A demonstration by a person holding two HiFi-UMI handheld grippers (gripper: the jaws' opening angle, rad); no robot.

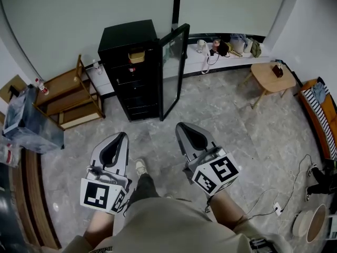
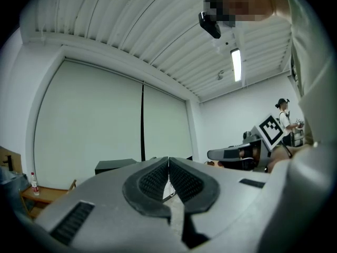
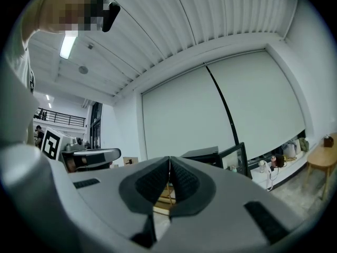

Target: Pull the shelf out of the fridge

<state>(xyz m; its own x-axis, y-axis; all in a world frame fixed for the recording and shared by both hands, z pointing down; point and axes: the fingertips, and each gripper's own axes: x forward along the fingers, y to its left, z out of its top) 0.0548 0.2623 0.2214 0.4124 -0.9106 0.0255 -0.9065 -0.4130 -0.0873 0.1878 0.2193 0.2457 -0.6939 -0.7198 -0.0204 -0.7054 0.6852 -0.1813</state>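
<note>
Work has barely begun: fridge point(image 1: 129, 41) stands well ahead, door point(image 1: 174, 70) open, shelf point(image 1: 134, 92) inside; left gripper point(image 1: 120, 137) and right gripper point(image 1: 184, 127) hang back, fingers pressed together, holding nothing.

**Left gripper** point(image 1: 122, 135): held low in front of the body, with the tips pointing forward and angled slightly inward. The jaws are closed, pad against pad, with nothing between them.

**Right gripper** point(image 1: 181, 125): held beside the left one, with its tips a little further forward and also angled inward. The jaws are closed, pad against pad, with nothing between them.

The two grippers are apart and do not touch.

The left marker cube point(image 1: 102, 194) and right marker cube point(image 1: 216, 175) sit at the rear ends, nearest the person.

The left forearm point(image 1: 97, 228) and right forearm point(image 1: 229, 207) are bare and reach forward.

One leg point(image 1: 142, 186) and its shoe point(image 1: 140, 167) show between the grippers.
</note>
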